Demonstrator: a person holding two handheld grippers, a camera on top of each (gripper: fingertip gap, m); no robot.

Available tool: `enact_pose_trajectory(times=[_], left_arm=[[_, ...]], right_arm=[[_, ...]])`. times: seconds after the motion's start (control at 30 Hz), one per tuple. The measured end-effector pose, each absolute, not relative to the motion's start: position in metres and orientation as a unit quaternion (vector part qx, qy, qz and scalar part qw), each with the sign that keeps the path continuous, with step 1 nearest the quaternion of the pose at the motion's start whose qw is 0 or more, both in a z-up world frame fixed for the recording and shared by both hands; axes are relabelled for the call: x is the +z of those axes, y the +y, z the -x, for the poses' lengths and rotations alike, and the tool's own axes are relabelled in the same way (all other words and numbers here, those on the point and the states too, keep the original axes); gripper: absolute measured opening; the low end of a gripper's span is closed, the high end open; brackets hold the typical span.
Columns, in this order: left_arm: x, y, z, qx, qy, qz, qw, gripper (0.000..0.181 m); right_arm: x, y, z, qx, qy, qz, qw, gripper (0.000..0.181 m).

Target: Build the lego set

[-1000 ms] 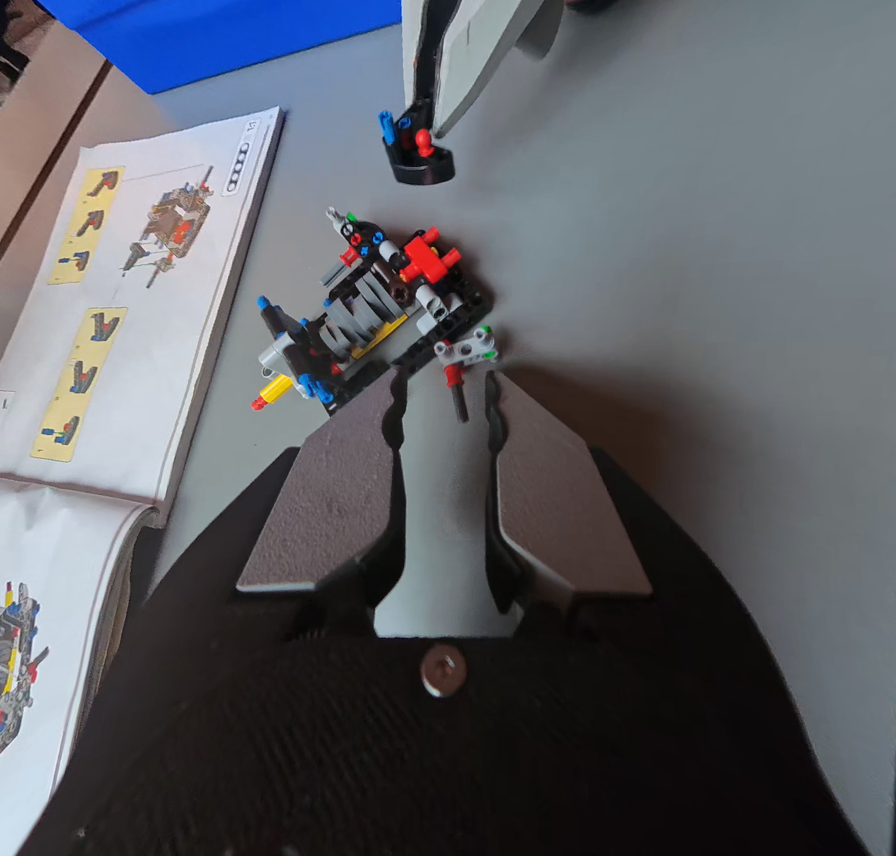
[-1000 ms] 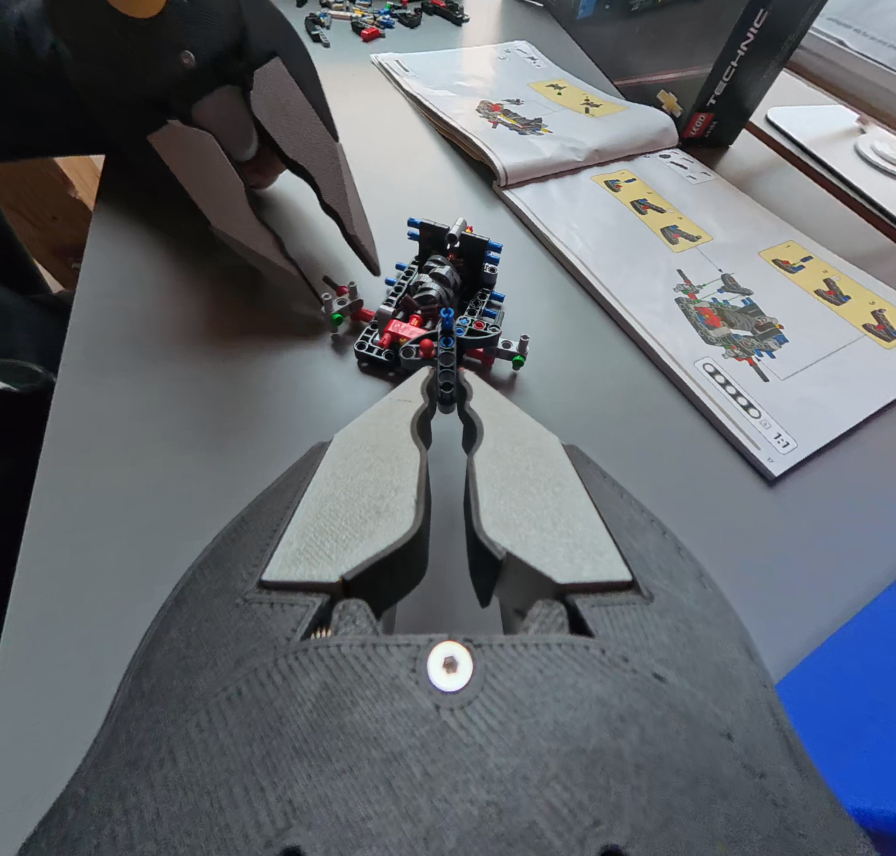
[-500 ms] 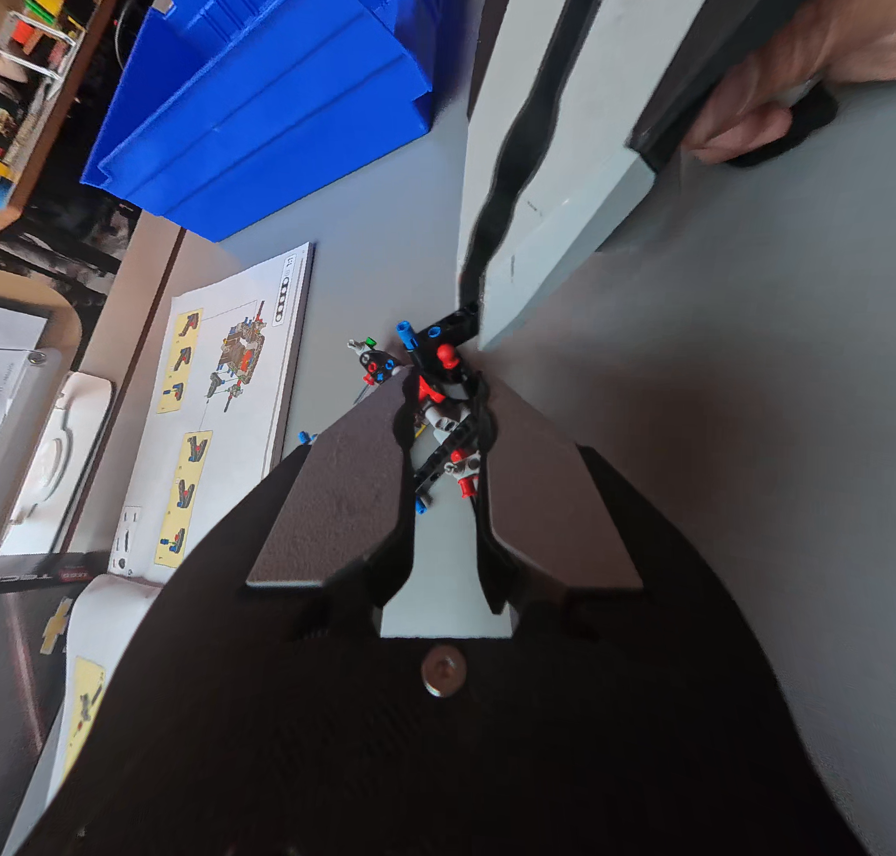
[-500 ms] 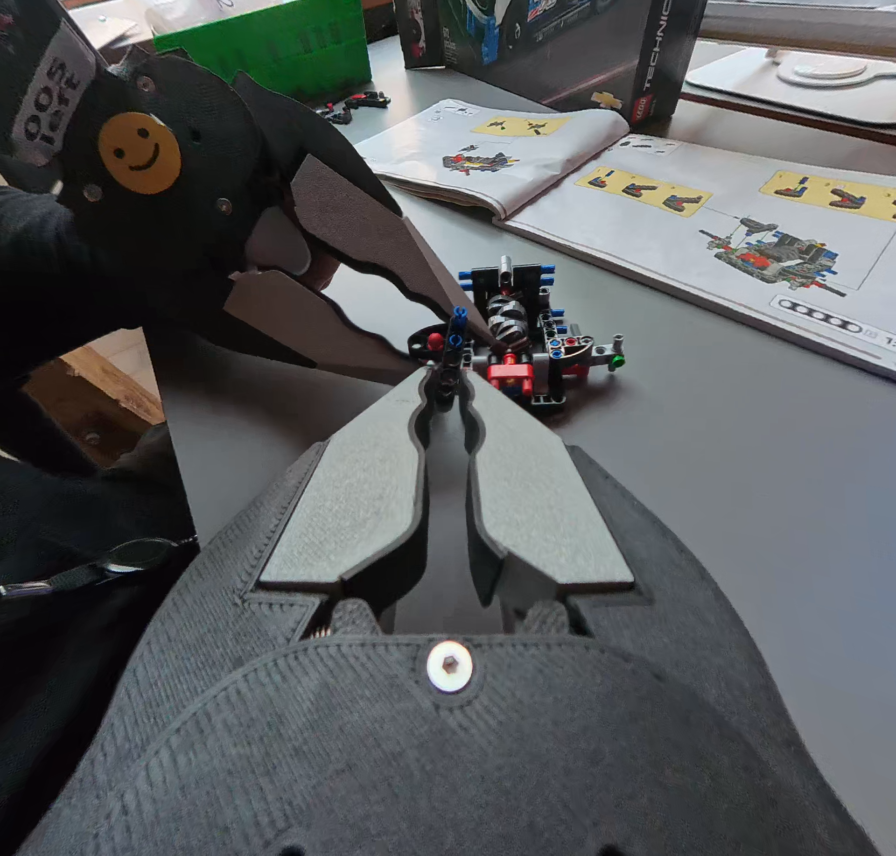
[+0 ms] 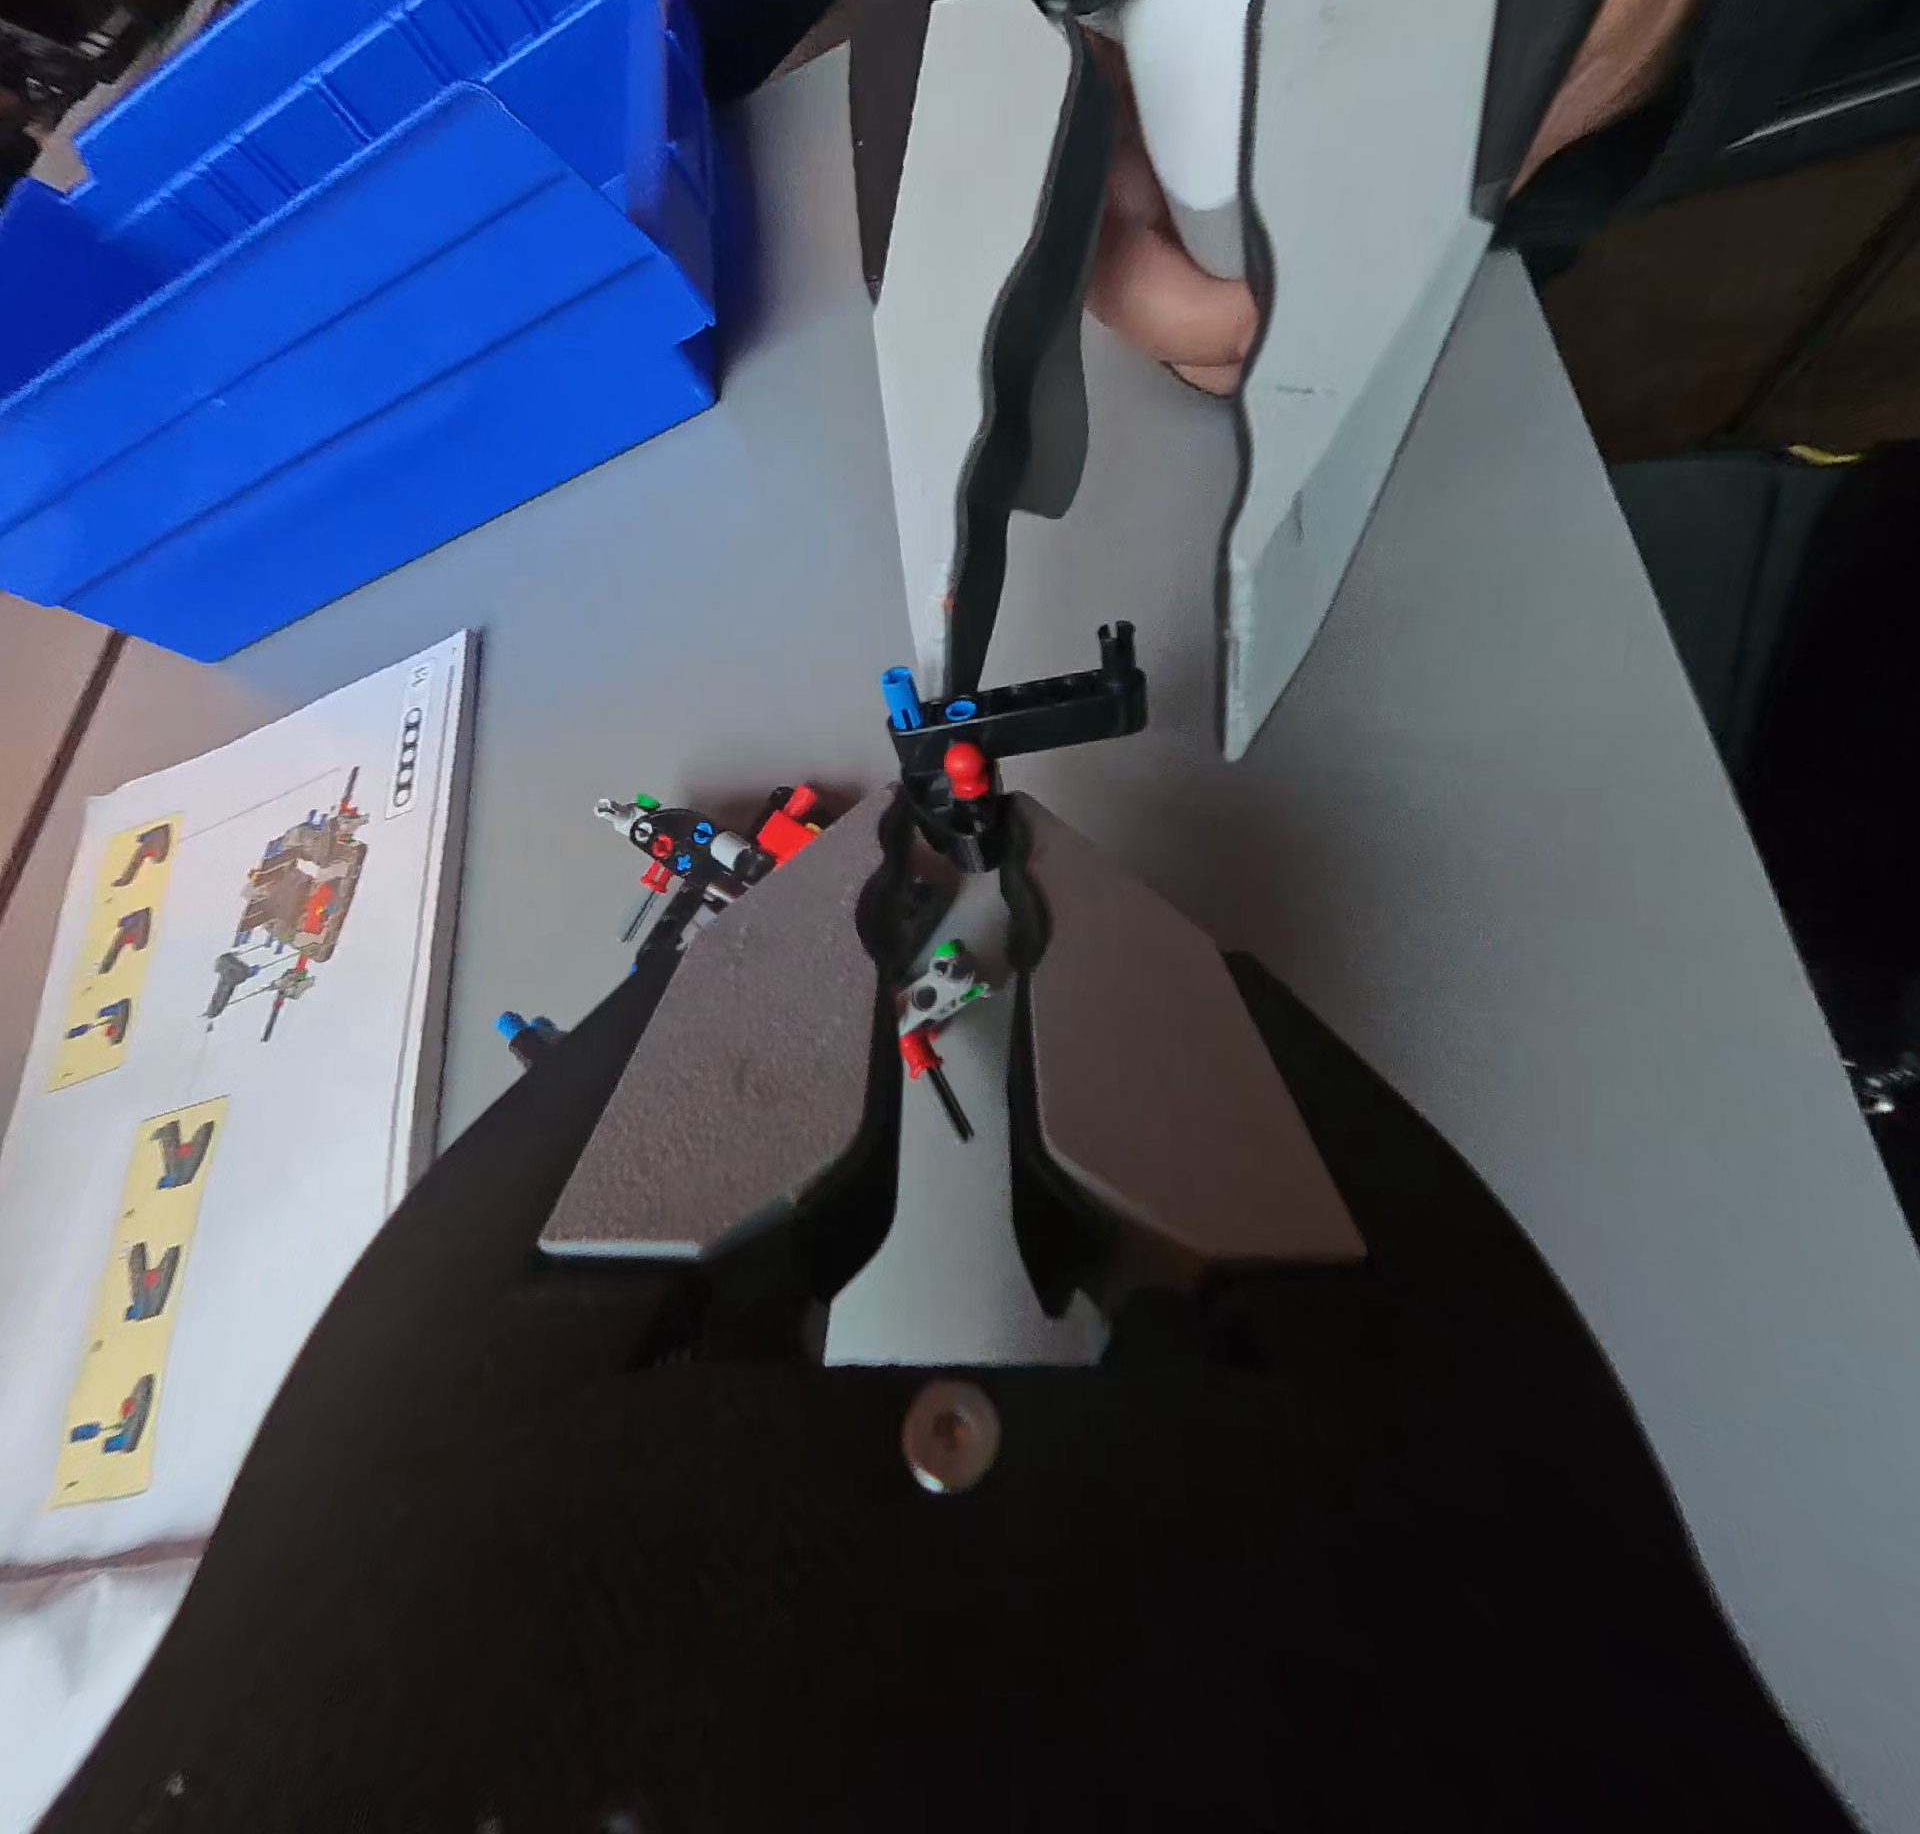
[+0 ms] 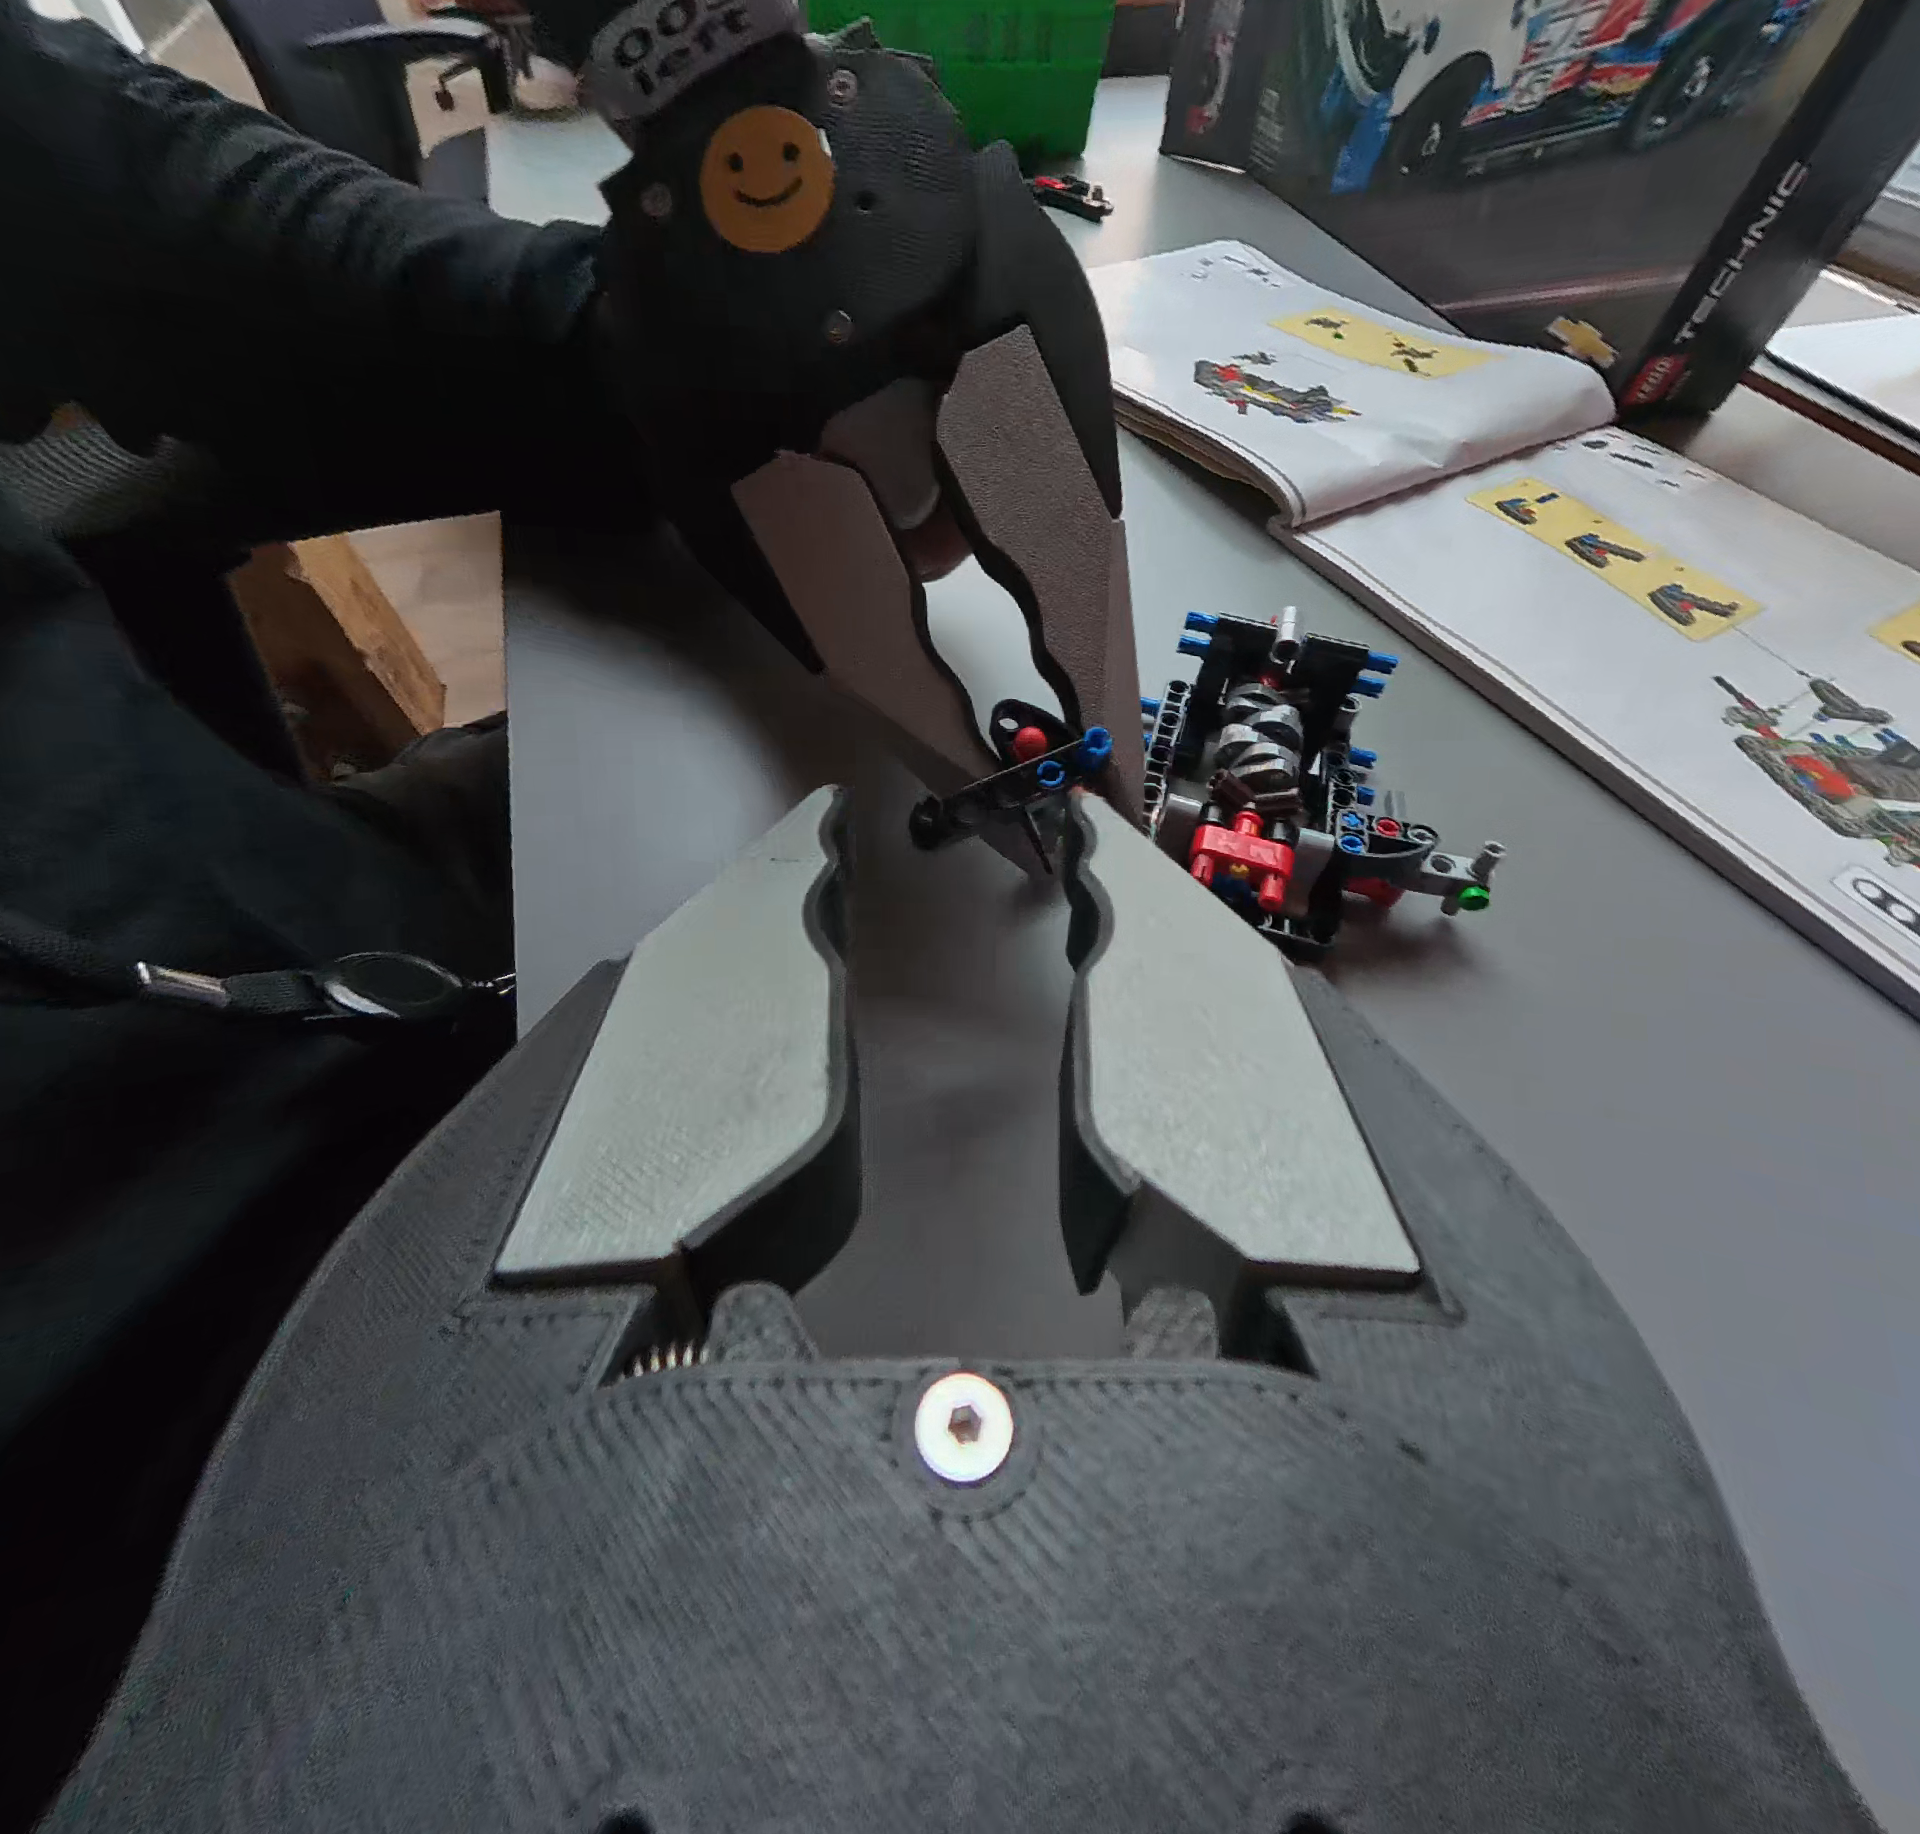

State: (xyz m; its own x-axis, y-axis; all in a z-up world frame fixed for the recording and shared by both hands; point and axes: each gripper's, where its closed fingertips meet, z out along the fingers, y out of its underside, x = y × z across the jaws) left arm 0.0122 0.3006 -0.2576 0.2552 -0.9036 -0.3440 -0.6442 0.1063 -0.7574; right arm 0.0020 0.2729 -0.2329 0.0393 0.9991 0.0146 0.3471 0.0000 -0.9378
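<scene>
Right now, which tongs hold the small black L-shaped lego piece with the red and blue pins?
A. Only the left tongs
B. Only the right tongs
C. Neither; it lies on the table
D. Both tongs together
A. The left tongs are closed on the lower end of the black L-shaped piece, while the right tongs stand open with a wide gap, their fingers beside the piece without pinching it.

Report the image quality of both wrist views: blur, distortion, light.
Left wrist view: the instruction booklet is smeared by blur, the black lego piece sharper, and table edges bow from the wide-angle lens. Right wrist view: the chassis is crisp, and daylight washes out the background beside the green bin.
</scene>
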Motion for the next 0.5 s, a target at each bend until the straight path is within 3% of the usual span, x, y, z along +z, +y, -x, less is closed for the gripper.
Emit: enact_pose_trajectory(times=[0.3, 0.5], left_arm=[[-0.264, 0.302, -0.007, -0.151, 0.57, 0.685, 0.427, 0.012], [-0.265, 0.286, -0.013, -0.18, 0.598, 0.663, 0.413, 0.012]], right_arm=[[-0.234, 0.28, -0.005, 0.399, -0.57, 0.592, 0.405, 0.032], [-0.234, 0.262, -0.003, 0.392, -0.623, 0.536, 0.413, 0.048]])
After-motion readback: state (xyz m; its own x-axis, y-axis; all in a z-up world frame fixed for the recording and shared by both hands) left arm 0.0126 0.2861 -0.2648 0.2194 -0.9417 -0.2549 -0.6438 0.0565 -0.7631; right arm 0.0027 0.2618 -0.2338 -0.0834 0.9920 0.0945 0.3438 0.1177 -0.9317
